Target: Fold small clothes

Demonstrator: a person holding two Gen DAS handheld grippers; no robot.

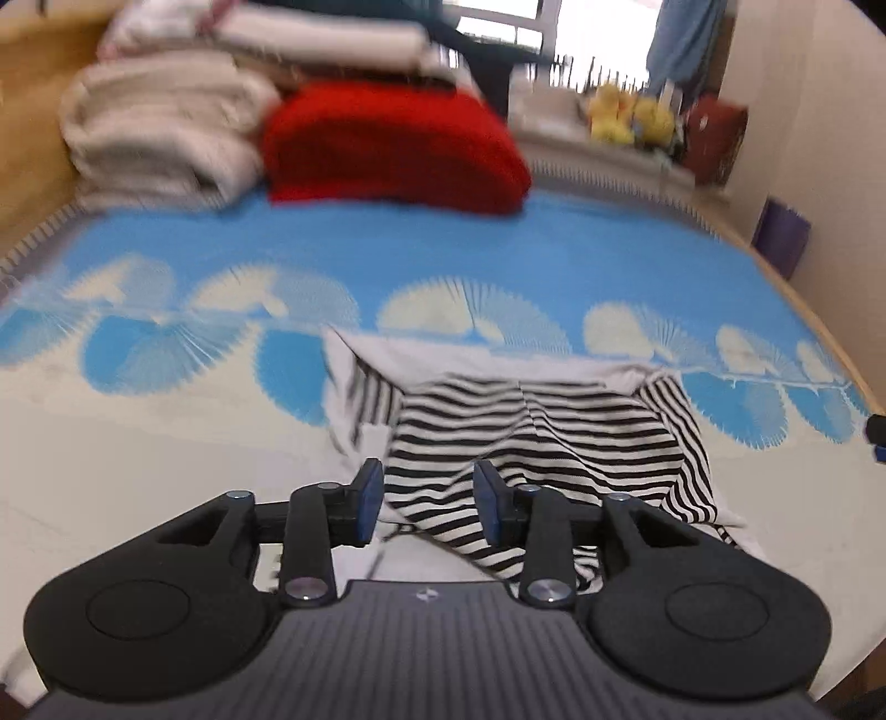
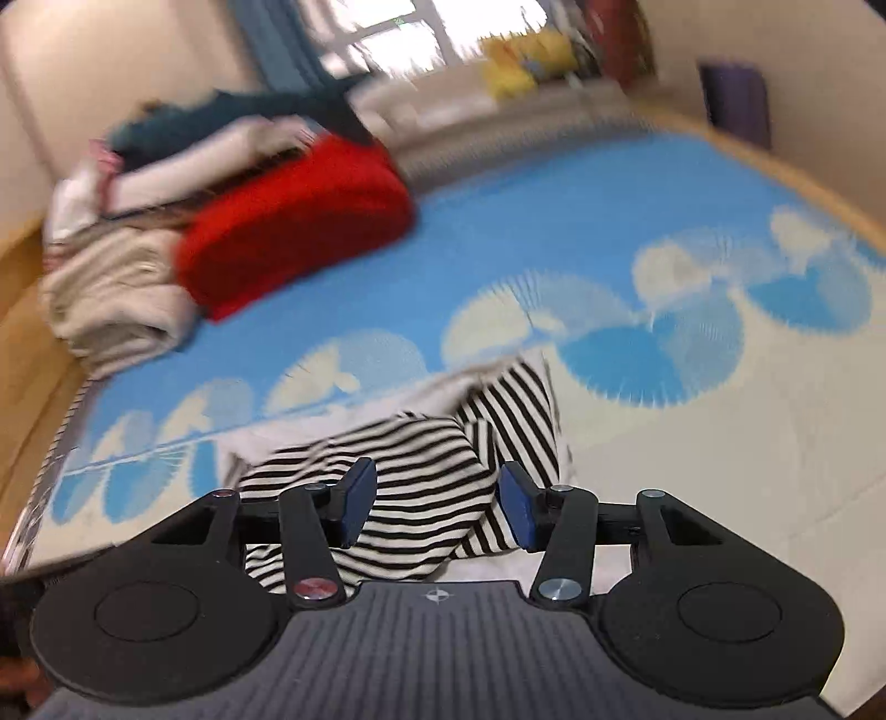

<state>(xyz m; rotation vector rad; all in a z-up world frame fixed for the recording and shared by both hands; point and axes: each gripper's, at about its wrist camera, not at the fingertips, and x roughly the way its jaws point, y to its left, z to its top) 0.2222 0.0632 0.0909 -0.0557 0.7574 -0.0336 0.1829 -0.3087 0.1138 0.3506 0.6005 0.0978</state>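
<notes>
A small striped shirt (image 1: pixel 531 437) lies on a bed (image 1: pixel 498 249). The shirt has black and white stripes. It is bunched up, not flat. Part of its white inside (image 1: pixel 470 360) shows along the far edge. It sits on the near, pale part of the bed cover, where the blue round shapes start.

The left gripper (image 1: pixel 429 501) is low over the near edge of the shirt. Its two blue pads (image 1: pixel 370 498) are apart, so it is let go and not pinching. Striped cloth shows in the gap between them. I cannot tell if a pad touches the cloth.

In the right wrist view the right gripper (image 2: pixel 437 507) is also just over the striped shirt (image 2: pixel 421 476). Its blue pads (image 2: pixel 518 509) are wide apart too, so it is loose and holds nothing. A fold of striped cloth fills the space between them.

At the far end of the bed there is a red folded blanket (image 1: pixel 393 144). Next to it, touching it, is a pile of cream blankets (image 1: pixel 160 133). More folded things lie on top of the pile. Behind the bed is a window (image 1: pixel 498 22) with a blue curtain (image 1: pixel 686 39). Yellow soft toys (image 1: pixel 626 113) sit on the ledge below it.

Both pictures are blurry.
</notes>
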